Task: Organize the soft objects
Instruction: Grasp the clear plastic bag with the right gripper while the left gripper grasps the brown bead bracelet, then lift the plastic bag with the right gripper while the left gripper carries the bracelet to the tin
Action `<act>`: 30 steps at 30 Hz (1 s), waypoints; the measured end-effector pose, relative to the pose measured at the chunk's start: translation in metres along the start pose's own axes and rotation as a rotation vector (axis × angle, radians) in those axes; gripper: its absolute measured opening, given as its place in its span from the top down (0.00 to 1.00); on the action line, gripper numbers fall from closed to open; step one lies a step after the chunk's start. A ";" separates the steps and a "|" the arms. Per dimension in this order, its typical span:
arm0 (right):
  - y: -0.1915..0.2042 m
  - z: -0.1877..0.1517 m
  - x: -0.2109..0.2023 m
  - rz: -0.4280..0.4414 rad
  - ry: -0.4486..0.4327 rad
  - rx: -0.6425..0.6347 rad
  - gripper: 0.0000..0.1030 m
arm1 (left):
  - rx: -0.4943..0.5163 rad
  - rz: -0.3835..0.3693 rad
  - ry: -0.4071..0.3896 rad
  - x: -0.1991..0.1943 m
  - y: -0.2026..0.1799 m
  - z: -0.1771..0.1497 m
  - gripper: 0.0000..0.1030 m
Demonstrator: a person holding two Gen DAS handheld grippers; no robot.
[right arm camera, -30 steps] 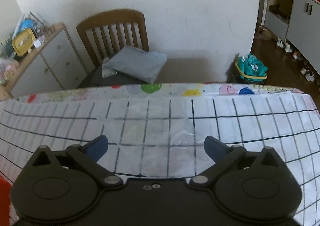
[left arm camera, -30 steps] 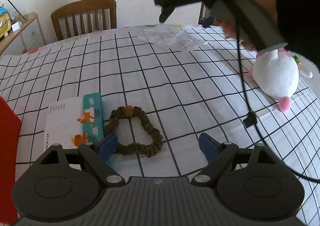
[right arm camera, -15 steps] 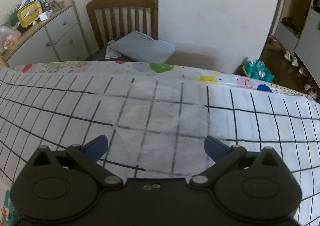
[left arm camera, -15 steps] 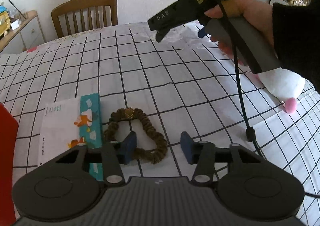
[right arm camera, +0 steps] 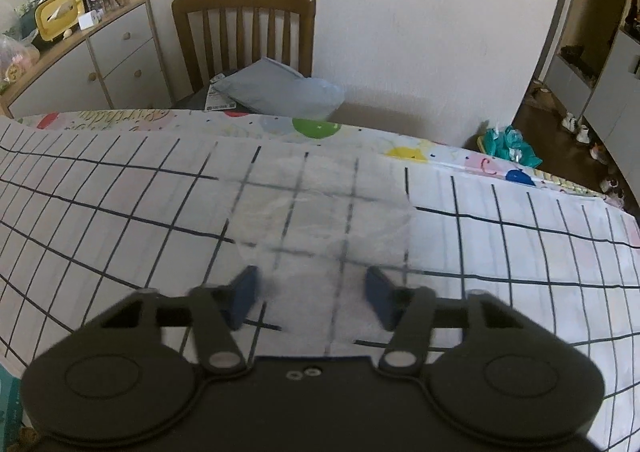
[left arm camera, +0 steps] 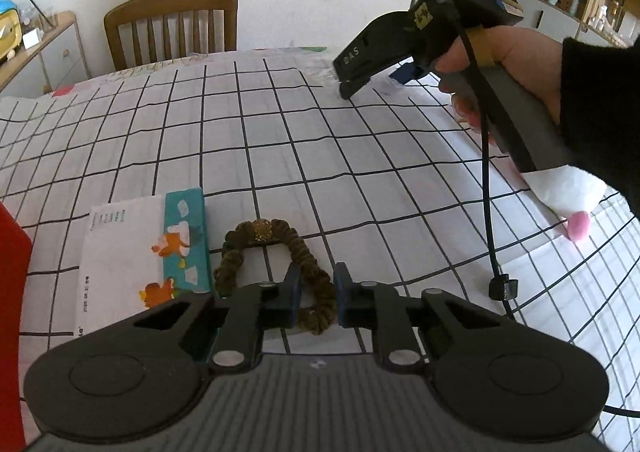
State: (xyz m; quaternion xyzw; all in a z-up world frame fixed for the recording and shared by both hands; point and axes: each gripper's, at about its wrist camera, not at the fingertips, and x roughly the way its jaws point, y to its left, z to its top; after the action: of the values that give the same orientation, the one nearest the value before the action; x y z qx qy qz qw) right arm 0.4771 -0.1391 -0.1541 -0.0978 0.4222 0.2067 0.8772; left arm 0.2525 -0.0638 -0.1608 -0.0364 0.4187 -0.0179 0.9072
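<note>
2 jaws of left gripper [left arm camera: 316,294] pinch scrunchie [left arm camera: 276,268] | right gripper [right arm camera: 310,298] over clear bag [right arm camera: 324,219]

wooden chair [right arm camera: 244,35], cream wall [right arm camera: 400,11], grey cabinet [right arm camera: 100,63]

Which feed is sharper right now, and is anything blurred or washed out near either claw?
Left wrist view: sharp; scrunchie between the left claw fingers is crisp, grid lines bow from fisheye. Right wrist view: softer; right claw fingertips smeared, and the clear plastic bag hazes the grid lines beneath.
</note>
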 end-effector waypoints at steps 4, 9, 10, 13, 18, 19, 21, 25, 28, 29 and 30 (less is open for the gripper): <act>-0.003 -0.003 -0.005 0.006 -0.005 0.003 0.93 | -0.010 -0.006 0.001 -0.001 0.002 0.000 0.88; -0.004 -0.012 -0.020 0.046 -0.020 0.035 0.98 | -0.031 -0.005 0.002 -0.003 0.007 0.001 0.89; -0.002 -0.014 -0.025 0.053 -0.024 0.037 0.98 | -0.031 -0.004 0.000 -0.003 0.007 0.001 0.89; 0.002 -0.023 -0.042 0.090 -0.030 0.037 0.98 | -0.031 -0.008 -0.007 -0.006 0.006 0.000 0.89; 0.014 -0.040 -0.070 0.182 -0.005 0.048 0.98 | -0.035 -0.020 -0.016 -0.013 0.007 -0.001 0.90; 0.017 -0.045 -0.075 0.203 0.009 0.050 0.98 | -0.038 -0.022 -0.019 -0.015 0.008 -0.001 0.90; 0.025 -0.058 -0.086 0.233 0.028 0.027 0.98 | -0.049 -0.028 -0.024 -0.020 0.010 -0.001 0.90; 0.039 -0.077 -0.110 0.263 0.029 0.002 0.99 | -0.073 -0.045 -0.038 -0.033 0.016 -0.001 0.91; 0.043 -0.084 -0.128 0.281 0.027 0.019 0.99 | -0.109 -0.063 -0.044 -0.045 0.024 -0.001 0.91; 0.045 -0.086 -0.135 0.286 0.028 0.026 0.99 | -0.120 -0.073 -0.044 -0.049 0.027 0.000 0.91; 0.046 -0.089 -0.141 0.295 0.026 0.030 0.99 | -0.128 -0.083 -0.040 -0.052 0.029 0.000 0.91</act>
State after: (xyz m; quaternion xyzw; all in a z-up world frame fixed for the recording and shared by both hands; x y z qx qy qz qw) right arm 0.3154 -0.1681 -0.0990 -0.0241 0.4465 0.3256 0.8331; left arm 0.2187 -0.0318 -0.1241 -0.1120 0.3989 -0.0279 0.9097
